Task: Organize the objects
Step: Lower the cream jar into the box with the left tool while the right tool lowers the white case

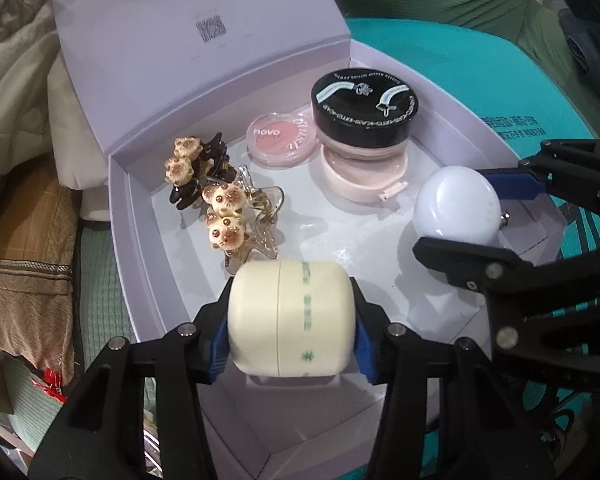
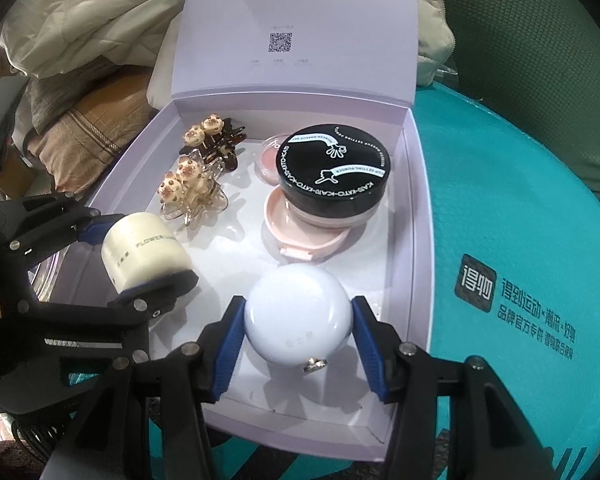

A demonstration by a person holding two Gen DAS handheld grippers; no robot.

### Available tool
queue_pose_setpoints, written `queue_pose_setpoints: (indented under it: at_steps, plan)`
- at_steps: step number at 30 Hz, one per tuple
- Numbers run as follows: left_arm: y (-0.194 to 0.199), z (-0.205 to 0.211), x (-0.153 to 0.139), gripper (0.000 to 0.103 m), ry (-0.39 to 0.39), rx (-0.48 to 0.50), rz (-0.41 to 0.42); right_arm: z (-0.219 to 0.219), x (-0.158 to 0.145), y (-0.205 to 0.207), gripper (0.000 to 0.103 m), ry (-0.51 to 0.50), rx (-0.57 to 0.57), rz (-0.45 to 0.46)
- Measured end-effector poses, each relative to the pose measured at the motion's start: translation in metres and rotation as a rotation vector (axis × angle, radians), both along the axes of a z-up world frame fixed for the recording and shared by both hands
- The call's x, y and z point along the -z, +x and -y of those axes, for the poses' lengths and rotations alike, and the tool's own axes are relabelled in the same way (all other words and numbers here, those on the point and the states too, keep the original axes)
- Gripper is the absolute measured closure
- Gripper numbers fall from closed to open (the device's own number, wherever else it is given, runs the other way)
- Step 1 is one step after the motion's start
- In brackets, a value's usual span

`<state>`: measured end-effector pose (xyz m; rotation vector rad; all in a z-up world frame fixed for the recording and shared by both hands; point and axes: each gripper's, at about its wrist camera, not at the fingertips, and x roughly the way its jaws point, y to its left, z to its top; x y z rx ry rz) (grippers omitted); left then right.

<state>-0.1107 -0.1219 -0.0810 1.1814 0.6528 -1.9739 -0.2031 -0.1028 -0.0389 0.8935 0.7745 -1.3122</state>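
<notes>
From your left wrist view, your left gripper [image 1: 292,320] has its jaws clamped on the cream jar [image 1: 292,316] over the open lilac box [image 1: 140,208], and from your right wrist view, your right gripper [image 2: 298,328] has its jaws clamped on the white round case [image 2: 296,312] inside that box.

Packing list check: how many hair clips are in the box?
2: a dark hair clip near the back-left corner of the box, and a clear hair clip just in front, touching it.

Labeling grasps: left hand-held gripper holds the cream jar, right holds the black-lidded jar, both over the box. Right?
Not quite. The right hand-held gripper holds the white round case, as the right wrist view shows; the black-lidded jar sits in the box. The rest stands.
</notes>
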Motion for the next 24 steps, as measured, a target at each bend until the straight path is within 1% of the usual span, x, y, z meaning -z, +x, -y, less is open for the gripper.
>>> queue_pose_setpoints:
  at_steps: [4, 7, 12, 16, 18, 24]
  plan:
    - [0.002, -0.004, -0.004, 0.055, -0.015, 0.008, -0.03, -0.002, -0.001, -0.001, 0.049, -0.007, 0.003, -0.016]
    - [0.0, -0.007, -0.006, 0.055, -0.038, 0.02, -0.03, -0.003, -0.001, 0.001, 0.049, -0.003, -0.009, -0.03]
    - [-0.007, -0.01, -0.008, 0.055, -0.086, 0.045, 0.001, -0.008, -0.002, 0.001, 0.049, -0.007, -0.016, -0.031]
    - [-0.016, -0.018, -0.012, 0.055, -0.18, 0.078, 0.058, -0.011, -0.003, 0.0, 0.049, -0.019, -0.008, -0.015]
    - [-0.018, -0.021, -0.012, 0.055, -0.207, 0.091, 0.07, -0.011, -0.004, 0.0, 0.049, -0.024, -0.002, -0.01]
    - [-0.023, -0.019, -0.012, 0.055, -0.202, 0.076, 0.046, -0.014, -0.006, -0.003, 0.048, -0.083, 0.042, -0.022]
